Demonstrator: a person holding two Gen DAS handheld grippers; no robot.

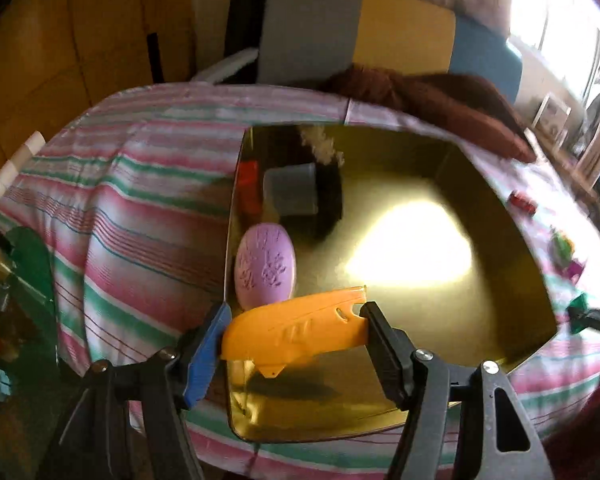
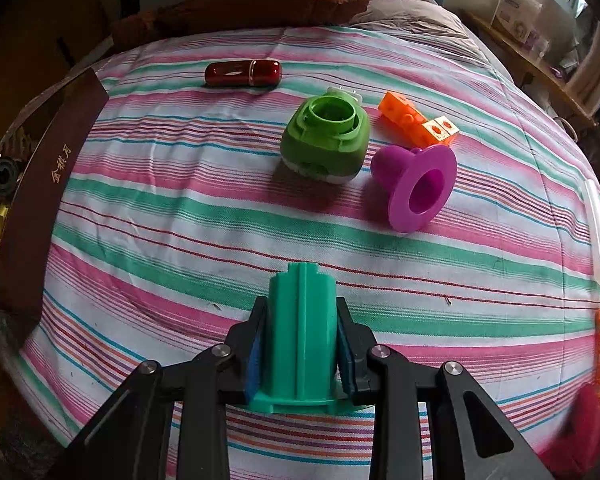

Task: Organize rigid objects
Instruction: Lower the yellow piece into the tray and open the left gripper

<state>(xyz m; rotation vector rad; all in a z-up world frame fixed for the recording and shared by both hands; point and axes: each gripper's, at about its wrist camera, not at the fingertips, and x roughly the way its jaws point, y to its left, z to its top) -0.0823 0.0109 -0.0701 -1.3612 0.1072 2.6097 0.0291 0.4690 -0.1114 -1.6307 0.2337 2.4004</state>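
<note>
My left gripper (image 1: 296, 334) is shut on an orange plastic piece (image 1: 296, 330), held crosswise above the near left part of a shiny gold tray (image 1: 512, 280). Inside the tray lie a lilac oval soap-like piece (image 1: 265, 266), a grey cup (image 1: 291, 194), a red piece (image 1: 249, 192) and a black brush-like thing (image 1: 328, 200). My right gripper (image 2: 302, 346) is shut on a teal ribbed cylinder (image 2: 302, 332) above the striped cloth (image 2: 180, 216). Beyond it lie a dark red capsule-shaped case (image 2: 243, 73), a green round part (image 2: 326, 142), orange blocks (image 2: 416, 120) and a purple funnel-shaped piece (image 2: 418, 186).
A dark brown box lid with gold lettering (image 2: 56, 184) lies along the cloth's left edge. A brown cushion (image 2: 260, 0) lies at the far side. A white tube (image 2: 598, 232) lies at the right edge. Shelves and a bright window stand to the right.
</note>
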